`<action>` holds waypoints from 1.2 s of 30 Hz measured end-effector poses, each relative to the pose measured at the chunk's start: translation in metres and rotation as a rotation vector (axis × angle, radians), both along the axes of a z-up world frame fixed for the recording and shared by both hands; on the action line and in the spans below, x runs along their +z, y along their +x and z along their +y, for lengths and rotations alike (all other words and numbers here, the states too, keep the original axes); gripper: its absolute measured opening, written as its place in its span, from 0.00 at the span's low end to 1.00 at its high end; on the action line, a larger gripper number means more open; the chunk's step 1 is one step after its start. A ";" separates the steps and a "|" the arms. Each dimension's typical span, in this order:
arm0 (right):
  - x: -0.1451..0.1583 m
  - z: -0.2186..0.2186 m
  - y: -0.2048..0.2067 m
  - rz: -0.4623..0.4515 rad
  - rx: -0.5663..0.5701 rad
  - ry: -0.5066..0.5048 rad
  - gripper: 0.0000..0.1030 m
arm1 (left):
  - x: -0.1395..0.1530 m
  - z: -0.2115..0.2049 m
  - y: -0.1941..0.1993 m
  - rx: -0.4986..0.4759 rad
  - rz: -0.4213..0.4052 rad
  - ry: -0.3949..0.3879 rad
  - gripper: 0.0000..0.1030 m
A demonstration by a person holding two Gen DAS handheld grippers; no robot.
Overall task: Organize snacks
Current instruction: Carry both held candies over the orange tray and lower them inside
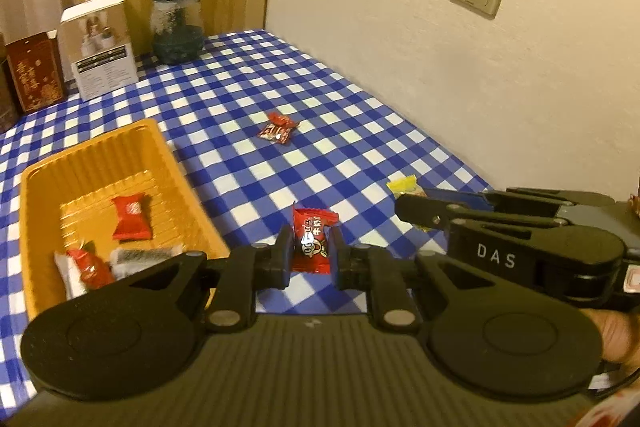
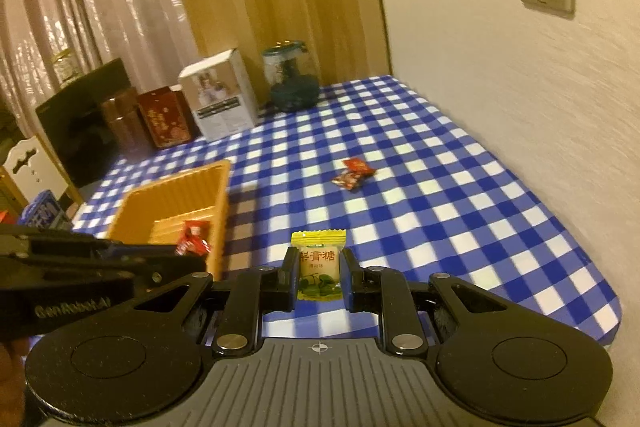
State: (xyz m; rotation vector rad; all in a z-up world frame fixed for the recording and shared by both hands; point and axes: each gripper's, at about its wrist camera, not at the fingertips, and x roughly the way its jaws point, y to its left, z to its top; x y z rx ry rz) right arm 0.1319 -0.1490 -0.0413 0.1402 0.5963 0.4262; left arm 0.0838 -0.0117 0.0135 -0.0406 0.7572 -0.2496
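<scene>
My left gripper (image 1: 311, 245) is shut on a red wrapped candy (image 1: 313, 242), held above the blue checked tablecloth (image 1: 360, 131) just right of the orange tray (image 1: 100, 155). The tray holds several wrapped snacks, among them a red one (image 1: 131, 217). My right gripper (image 2: 319, 269) is shut on a yellow-green wrapped candy (image 2: 319, 267); in the left wrist view that gripper (image 1: 404, 205) comes in from the right with the yellow wrapper (image 1: 402, 184) peeking out. Another red candy (image 1: 278, 128) (image 2: 353, 174) lies alone on the cloth farther back.
At the back stand a glass jar (image 1: 177, 27), a white box (image 1: 100, 45) and a dark red box (image 1: 36, 75). A wall (image 1: 480, 67) with sockets runs along the table's right side. The table's near right corner (image 2: 604, 311) drops off.
</scene>
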 end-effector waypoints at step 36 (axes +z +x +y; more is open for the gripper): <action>0.006 0.124 -0.005 -0.007 0.241 -0.043 0.21 | -0.004 0.136 -0.046 0.305 -0.007 -0.006 0.15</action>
